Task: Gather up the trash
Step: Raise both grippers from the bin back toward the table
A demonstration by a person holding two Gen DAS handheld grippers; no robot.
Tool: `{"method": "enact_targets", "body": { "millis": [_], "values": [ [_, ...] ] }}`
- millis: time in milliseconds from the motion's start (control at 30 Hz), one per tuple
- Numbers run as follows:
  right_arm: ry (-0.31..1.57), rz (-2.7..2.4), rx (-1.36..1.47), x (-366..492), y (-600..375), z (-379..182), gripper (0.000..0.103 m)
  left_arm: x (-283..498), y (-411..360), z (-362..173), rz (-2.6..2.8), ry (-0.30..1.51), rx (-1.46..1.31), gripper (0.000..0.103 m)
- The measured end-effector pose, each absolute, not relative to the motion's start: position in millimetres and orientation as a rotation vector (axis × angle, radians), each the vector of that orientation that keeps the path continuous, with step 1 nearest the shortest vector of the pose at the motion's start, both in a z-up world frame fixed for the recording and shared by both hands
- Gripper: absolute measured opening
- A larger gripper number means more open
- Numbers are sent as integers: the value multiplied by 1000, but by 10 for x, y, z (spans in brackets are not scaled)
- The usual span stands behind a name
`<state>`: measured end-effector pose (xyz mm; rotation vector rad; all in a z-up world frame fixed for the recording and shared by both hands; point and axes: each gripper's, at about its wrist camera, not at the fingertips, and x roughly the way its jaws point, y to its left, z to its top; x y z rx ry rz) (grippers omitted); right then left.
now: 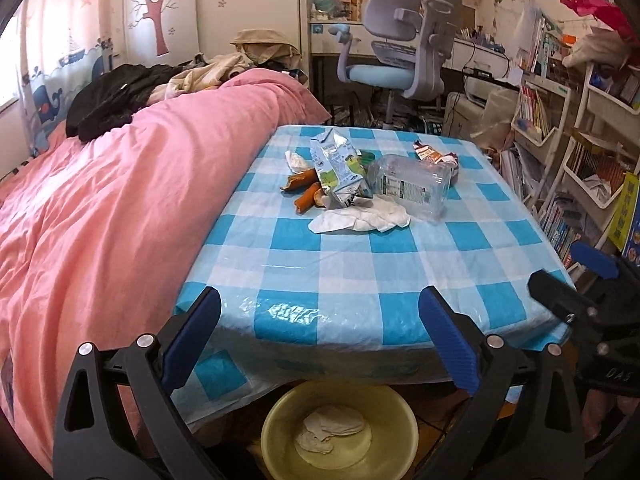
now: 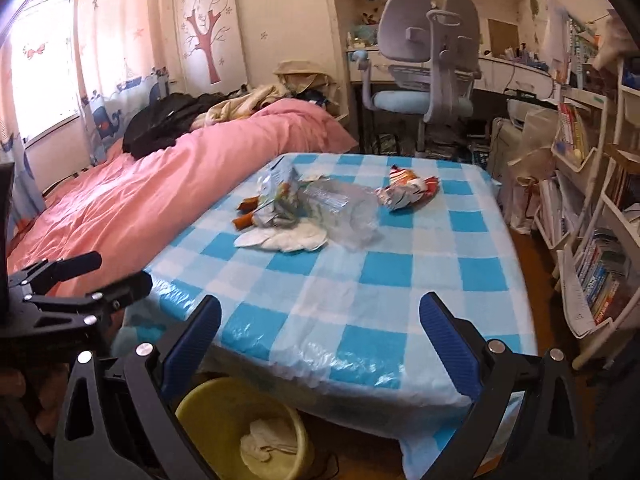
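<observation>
Left wrist view shows the pink duvet (image 1: 120,184) beside the table with its blue-checked cloth (image 1: 360,264), where the trash sits well ahead of me: a clear plastic bottle (image 1: 416,186) touching a milk carton (image 1: 338,168), white tissues (image 1: 360,218) in front of them, and a snack wrapper (image 1: 434,154) behind. Under the near table edge stands my yellow basin (image 1: 340,432) with crumpled tissue (image 1: 332,428) already in it. My left gripper (image 1: 320,320) is spread wide with nothing between its fingers, and my right gripper (image 2: 320,324) is likewise spread and empty.
</observation>
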<state>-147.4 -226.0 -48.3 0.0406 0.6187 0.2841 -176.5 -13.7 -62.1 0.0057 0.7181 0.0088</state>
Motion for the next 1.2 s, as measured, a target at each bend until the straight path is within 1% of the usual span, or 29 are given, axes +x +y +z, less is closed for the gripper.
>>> {"method": "enact_targets", "body": {
  "millis": [333, 767, 1033, 1200],
  "values": [
    [608, 266, 29, -1453, -2295, -465, 95, -1670, -219, -636, -8, 730, 9, 95],
    [577, 238, -16, -1622, -2177, -308, 95, -1862, -66, -602, 8, 722, -15, 95],
    [624, 206, -17, -1552, -2119, -425, 95, -1797, 32, -592, 0, 737, -74, 95],
    [677, 179, -5, -1392, -2156, -558, 95, -1593, -31, -632, -8, 741, -13, 95]
  ]
}}
